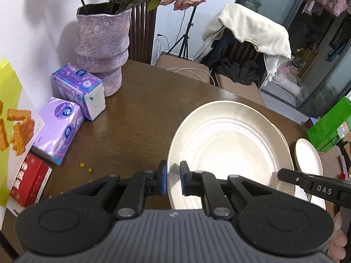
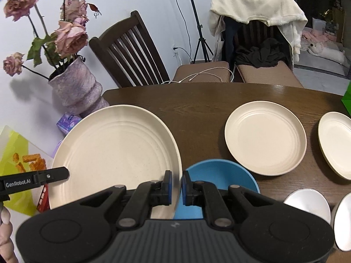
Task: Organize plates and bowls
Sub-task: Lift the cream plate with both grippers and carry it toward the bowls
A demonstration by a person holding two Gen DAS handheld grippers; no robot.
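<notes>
Since that big cream plate [image 2: 114, 151] is wide, each hand-held gripper, left [image 1: 173, 180] and right [image 2: 176, 186], is clamped on an opposite rim, carrying it above the counter [image 2: 208, 107] near the vase [image 1: 101, 43], probably for stacking.

Clamped at its rim between both claws, the large cream plate [image 2: 114, 151] looks like smooth, faintly speckled plastic with a soft sheen, and the blue bowl [image 2: 221, 175] just right of the right gripper [image 2: 176, 188] is matt. The table [image 2: 197, 107] beneath is glossy dark wood. Left of the left gripper [image 1: 173, 179], the purple vase [image 1: 101, 46] looks rough and chalky, and the tissue packs [image 1: 76, 87] wear shiny plastic wrap.
</notes>
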